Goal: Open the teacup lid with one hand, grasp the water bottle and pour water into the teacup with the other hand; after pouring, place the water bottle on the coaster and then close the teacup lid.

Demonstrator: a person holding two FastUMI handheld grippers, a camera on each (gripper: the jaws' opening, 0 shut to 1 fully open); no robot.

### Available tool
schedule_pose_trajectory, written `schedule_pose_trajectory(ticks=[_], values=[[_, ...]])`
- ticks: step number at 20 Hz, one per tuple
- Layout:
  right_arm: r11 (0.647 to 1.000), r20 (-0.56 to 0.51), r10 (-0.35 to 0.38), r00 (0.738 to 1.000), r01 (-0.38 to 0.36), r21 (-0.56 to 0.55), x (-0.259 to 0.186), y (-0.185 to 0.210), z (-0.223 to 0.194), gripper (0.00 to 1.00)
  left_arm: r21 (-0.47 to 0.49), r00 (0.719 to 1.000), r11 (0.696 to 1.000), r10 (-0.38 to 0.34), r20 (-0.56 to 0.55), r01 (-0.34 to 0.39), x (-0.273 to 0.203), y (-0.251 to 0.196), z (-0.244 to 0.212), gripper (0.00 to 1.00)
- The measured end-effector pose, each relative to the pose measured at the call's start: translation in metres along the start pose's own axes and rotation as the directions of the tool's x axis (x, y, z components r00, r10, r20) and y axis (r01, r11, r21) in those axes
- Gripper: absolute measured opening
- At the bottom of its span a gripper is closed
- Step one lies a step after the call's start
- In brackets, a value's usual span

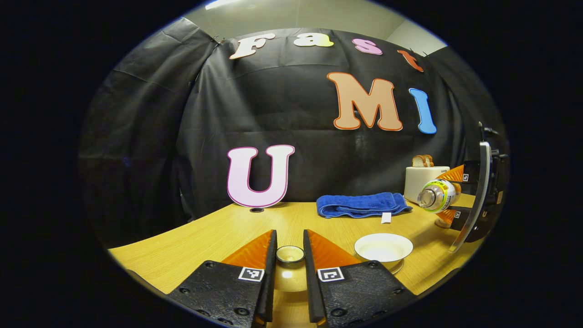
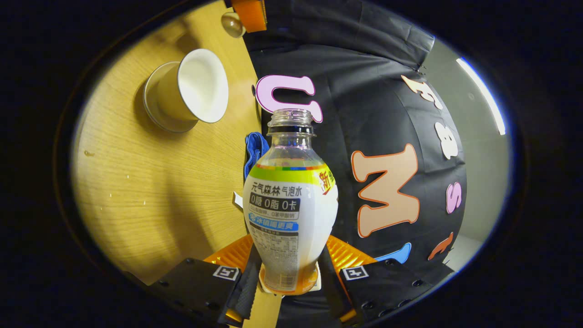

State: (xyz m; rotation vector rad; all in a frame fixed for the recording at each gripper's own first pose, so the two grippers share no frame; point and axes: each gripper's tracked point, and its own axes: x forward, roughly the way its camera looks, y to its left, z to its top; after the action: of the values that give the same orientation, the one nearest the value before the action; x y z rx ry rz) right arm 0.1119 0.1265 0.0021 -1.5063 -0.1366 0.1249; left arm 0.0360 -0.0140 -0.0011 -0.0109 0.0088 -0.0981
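Note:
My left gripper (image 1: 289, 239) is shut on the knob of the teacup lid (image 1: 290, 255), holding the lid just above the wooden table (image 1: 205, 241). The white teacup (image 1: 383, 247) stands uncovered on its saucer, to the right of the lid. My right gripper (image 2: 291, 243) is shut on the lower body of the water bottle (image 2: 291, 196). In the left gripper view, the uncapped bottle (image 1: 436, 196) lies tipped on its side in the right gripper (image 1: 452, 195), above and right of the cup. In the right gripper view the teacup (image 2: 193, 91) sits beyond the bottle's mouth, near the left gripper's finger (image 2: 249, 13).
A folded blue towel (image 1: 362, 204) lies at the back of the table. A white toaster (image 1: 421, 182) with bread slices stands behind the bottle. A small round hole (image 1: 256, 210) sits in the tabletop near the back wall.

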Motion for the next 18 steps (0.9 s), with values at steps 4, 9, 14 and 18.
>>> schedule_pose_trajectory(ticks=[4, 9, 14, 18], values=[[0.995, 0.008, -0.013, 1.000, 0.014, -0.099, 0.003, 0.004, 0.002, 0.65, 0.000, 1.000, 1.000, 0.000, 0.000, 0.000, 0.000, 0.000, 0.000, 0.28], [0.986, 0.038, -0.012, 0.999, 0.019, -0.165, -0.004, 0.004, 0.013, 0.66, 0.000, 1.000, 1.000, 0.000, 0.000, 0.000, 0.000, 0.000, 0.000, 0.28], [0.962, 0.072, -0.024, 0.997, 0.042, -0.271, -0.006, 0.010, 0.022, 0.65, -0.001, 1.000, 1.000, -0.002, 0.000, 0.002, 0.000, 0.000, 0.000, 0.28], [0.947, 0.088, -0.039, 0.995, 0.065, -0.315, 0.002, 0.003, 0.026, 0.65, -0.001, 1.000, 1.000, -0.002, 0.000, 0.002, -0.001, 0.000, 0.001, 0.28]])
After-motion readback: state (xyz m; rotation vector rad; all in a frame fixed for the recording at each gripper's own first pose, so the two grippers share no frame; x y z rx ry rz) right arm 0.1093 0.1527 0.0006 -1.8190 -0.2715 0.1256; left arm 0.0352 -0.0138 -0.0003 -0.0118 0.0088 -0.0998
